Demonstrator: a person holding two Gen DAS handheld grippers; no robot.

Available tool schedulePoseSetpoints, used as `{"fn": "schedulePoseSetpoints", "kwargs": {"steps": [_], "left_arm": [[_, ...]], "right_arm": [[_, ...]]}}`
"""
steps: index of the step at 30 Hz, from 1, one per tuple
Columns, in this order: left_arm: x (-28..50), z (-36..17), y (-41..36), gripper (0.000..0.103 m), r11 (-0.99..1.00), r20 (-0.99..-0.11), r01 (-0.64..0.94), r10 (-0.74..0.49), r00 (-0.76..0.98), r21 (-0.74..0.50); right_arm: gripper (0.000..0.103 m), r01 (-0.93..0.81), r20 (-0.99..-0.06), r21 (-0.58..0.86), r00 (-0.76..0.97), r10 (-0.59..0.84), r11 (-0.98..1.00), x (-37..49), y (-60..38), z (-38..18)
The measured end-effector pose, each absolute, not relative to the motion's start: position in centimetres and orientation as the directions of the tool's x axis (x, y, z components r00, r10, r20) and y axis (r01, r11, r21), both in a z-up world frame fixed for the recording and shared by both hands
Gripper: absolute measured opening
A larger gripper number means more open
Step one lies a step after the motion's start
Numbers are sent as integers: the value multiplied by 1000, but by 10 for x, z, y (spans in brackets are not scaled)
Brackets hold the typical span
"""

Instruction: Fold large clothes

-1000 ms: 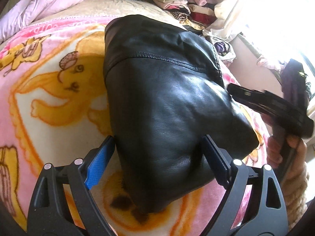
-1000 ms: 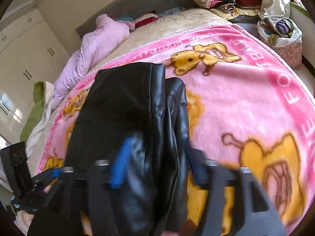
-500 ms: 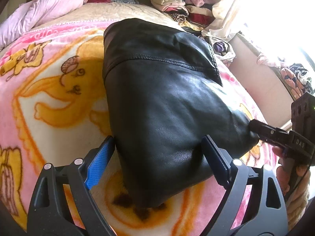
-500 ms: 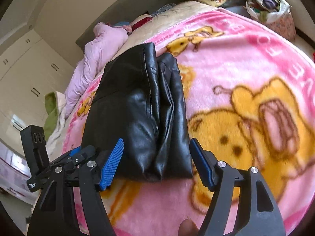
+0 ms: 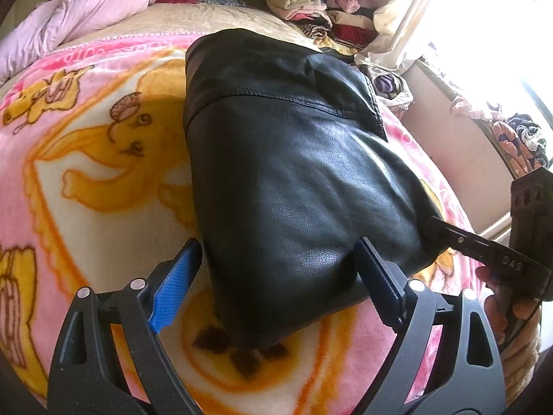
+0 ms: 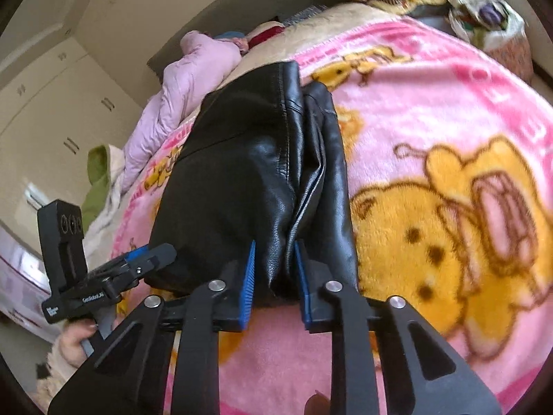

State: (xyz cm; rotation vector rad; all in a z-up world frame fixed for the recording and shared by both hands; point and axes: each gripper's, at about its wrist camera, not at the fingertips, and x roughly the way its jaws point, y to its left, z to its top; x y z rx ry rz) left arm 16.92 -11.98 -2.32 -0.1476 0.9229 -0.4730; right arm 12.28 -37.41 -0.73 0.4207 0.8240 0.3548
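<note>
A black leather jacket (image 5: 293, 173) lies folded on the bed, its collar end far from me. My left gripper (image 5: 276, 269) is open, one finger on each side of the jacket's near end, and it does not squeeze the leather. In the right wrist view the jacket (image 6: 242, 173) shows stacked layers along its side. My right gripper (image 6: 274, 269) is closing its jaws, and the blue pads pinch a fold of leather at the near edge. The right gripper (image 5: 435, 224) meets the jacket's right corner in the left wrist view. The left gripper (image 6: 155, 256) stands at the jacket's left corner.
A pink blanket (image 5: 86, 173) with yellow cartoon bears covers the bed. A pale pink quilt (image 5: 76, 10) lies at the far left. A pile of folded clothes (image 5: 311, 3) sits at the back, a bag of clothes (image 6: 497, 17) beside the bed, and wardrobe doors (image 6: 52, 103) on the left.
The right gripper came in to the jacket's near corner and its jaws narrowed from wide apart onto a fold of leather. The left gripper and the jacket stayed put.
</note>
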Motion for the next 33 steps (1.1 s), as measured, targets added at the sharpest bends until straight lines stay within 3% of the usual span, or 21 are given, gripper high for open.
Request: {"fn": "schedulePoseSetpoints", "kwargs": {"steps": [3, 7, 10, 11, 13, 19, 21, 23, 28, 30, 31, 33], "left_arm": [[168, -22, -118, 92, 887, -727, 329, -455, 515, -323], [171, -32, -123, 92, 887, -747, 328, -453, 487, -324], [173, -39, -123, 93, 883, -750, 320, -464, 472, -345], [173, -40, -122, 93, 881, -749, 317, -468, 469, -352], [175, -41, -121, 93, 881, -749, 313, -468, 468, -355], [174, -43, -121, 93, 884, -750, 310, -463, 473, -350], [174, -44, -121, 93, 886, -750, 305, -459, 476, -349], [172, -43, -122, 93, 889, -750, 305, -453, 481, -341], [170, -41, -124, 93, 897, -753, 314, -435, 494, -312], [169, -41, -125, 93, 898, -754, 316, -431, 496, -306], [169, -41, -125, 93, 900, -754, 314, -428, 499, -303], [168, -40, -125, 93, 903, -755, 312, -421, 502, -296]], "right_arm": [[19, -142, -616, 475, 652, 443, 869, 118, -379, -2], [23, -87, -671, 460, 618, 410, 884, 125, -378, -30], [35, -61, -672, 472, 620, 404, 879, 122, -384, -38], [47, -47, -675, 476, 621, 399, 878, 122, -386, -38], [61, -25, -692, 459, 618, 375, 888, 121, -389, -35], [63, -56, -621, 431, 705, 342, 901, 129, -392, 7], [58, -66, -624, 420, 704, 340, 905, 145, -386, 13], [45, -61, -654, 400, 681, 331, 914, 170, -376, 13], [39, 42, -731, 455, 588, 346, 890, 220, -372, -10], [28, 47, -728, 487, 573, 376, 872, 229, -370, -15], [16, 23, -714, 499, 576, 397, 866, 230, -368, -14], [9, -28, -658, 527, 618, 429, 849, 223, -368, -5]]}}
